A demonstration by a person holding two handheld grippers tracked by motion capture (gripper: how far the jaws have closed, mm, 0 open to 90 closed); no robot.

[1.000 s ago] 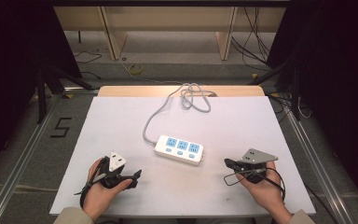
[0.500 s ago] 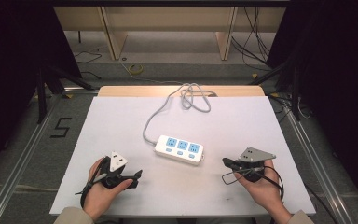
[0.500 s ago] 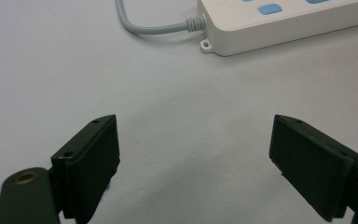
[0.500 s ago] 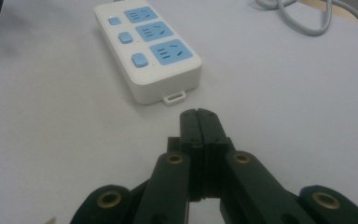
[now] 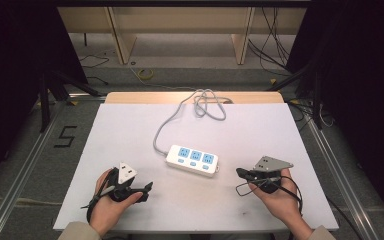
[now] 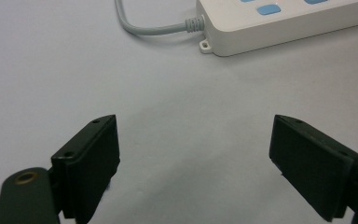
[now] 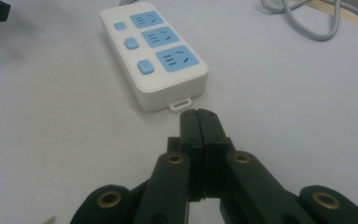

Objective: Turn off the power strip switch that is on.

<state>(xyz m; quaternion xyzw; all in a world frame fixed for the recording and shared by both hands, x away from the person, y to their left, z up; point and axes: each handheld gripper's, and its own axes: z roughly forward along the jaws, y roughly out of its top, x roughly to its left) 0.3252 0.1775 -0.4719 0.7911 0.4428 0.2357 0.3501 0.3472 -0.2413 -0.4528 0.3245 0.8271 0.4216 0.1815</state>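
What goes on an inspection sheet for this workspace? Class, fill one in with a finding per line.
Surface: white table, a few small dark marks near the front edge.
Job's things: white power strip mid-table, three blue sockets, three blue buttons, nothing plugged in.
Clutter: nothing seen.
Grippers: left gripper jaws wide apart, empty, pointing at the strip's cord end; right gripper jaws pressed together, empty, just short of the strip's far end.
Cables: grey cord runs from the strip to loose loops at the table's back edge; a black cable trails from each gripper.
Surroundings: floor with loose wires, a "5" mark left of the table, wooden legs behind.
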